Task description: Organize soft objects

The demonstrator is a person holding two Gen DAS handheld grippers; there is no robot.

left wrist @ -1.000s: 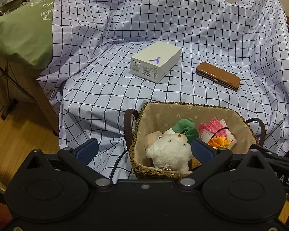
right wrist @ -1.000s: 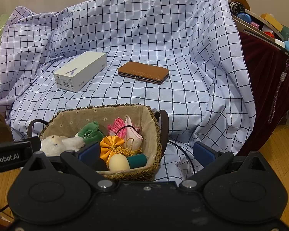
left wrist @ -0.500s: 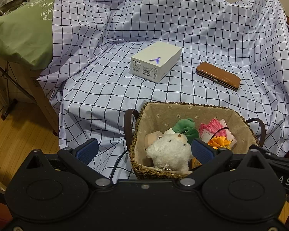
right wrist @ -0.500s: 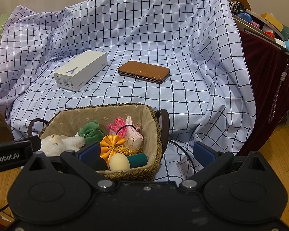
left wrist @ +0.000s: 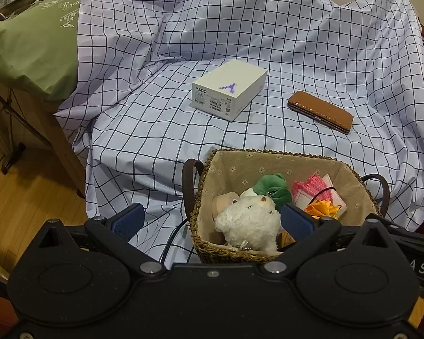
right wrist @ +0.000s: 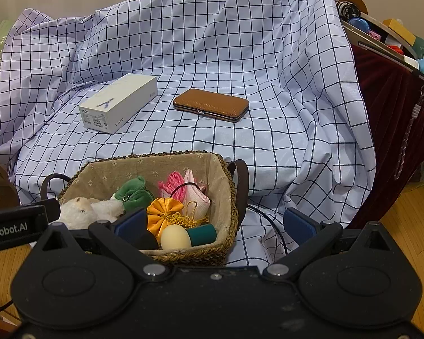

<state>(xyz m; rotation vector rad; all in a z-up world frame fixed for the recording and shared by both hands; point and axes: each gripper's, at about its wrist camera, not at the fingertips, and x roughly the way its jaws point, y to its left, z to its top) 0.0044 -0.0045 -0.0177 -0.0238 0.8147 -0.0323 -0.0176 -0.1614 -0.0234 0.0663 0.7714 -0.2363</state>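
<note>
A woven basket (left wrist: 234, 250) (right wrist: 229, 197) with a beige lining stands at the near edge of the checked cloth. It holds a white plush toy (left wrist: 248, 223) (right wrist: 87, 210), a green pouch (left wrist: 272, 188) (right wrist: 134, 193), a pink knitted cloth (left wrist: 311, 190) (right wrist: 173, 183), an orange pouch (right wrist: 164, 213) (left wrist: 322, 207), a cream egg (right wrist: 175, 237) and a teal roll (right wrist: 202, 233). My left gripper (left wrist: 210, 221) is open and empty, level with the basket's left side. My right gripper (right wrist: 214, 223) is open and empty, level with its right side.
A white phone box (left wrist: 230, 93) (right wrist: 118, 103) and a brown leather case (left wrist: 320, 111) (right wrist: 212, 108) lie on the cloth behind the basket. A green pillow (left wrist: 28, 48) is at the left. A dark red draped shelf with toys (right wrist: 393, 90) is at the right. Wood floor lies below.
</note>
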